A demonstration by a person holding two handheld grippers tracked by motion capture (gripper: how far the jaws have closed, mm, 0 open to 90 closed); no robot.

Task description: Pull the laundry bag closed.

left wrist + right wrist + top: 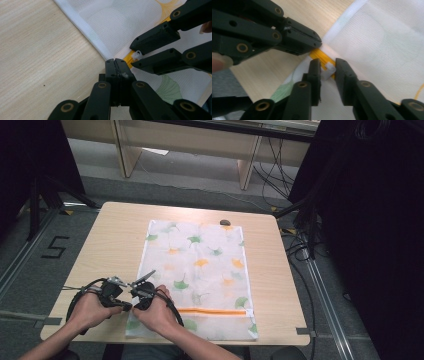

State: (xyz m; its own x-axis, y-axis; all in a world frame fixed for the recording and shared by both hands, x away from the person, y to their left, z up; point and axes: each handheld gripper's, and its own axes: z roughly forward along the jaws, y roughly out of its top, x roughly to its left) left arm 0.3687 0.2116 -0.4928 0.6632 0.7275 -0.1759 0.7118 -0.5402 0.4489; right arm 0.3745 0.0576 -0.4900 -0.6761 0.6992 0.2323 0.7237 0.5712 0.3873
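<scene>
A white mesh bag (200, 265) printed with green and orange leaves lies flat on the wooden table (115, 235). An orange zipper (215, 311) runs across its near end. At the zipper's left end my left gripper (115, 60) is shut on the bag's white hem (100, 47). My right gripper (327, 62) meets it from the other side, and its jaws close on the small white zipper pull (328, 70). In the high view both hands sit close together at the bag's near left corner, left gripper (126, 306) beside right gripper (137, 306).
A small dark object (225, 222) rests at the bag's far edge. Bare tabletop lies left of the bag. Black stands and cables (300, 245) crowd the floor to the right, and wooden furniture legs (127, 155) stand behind the table.
</scene>
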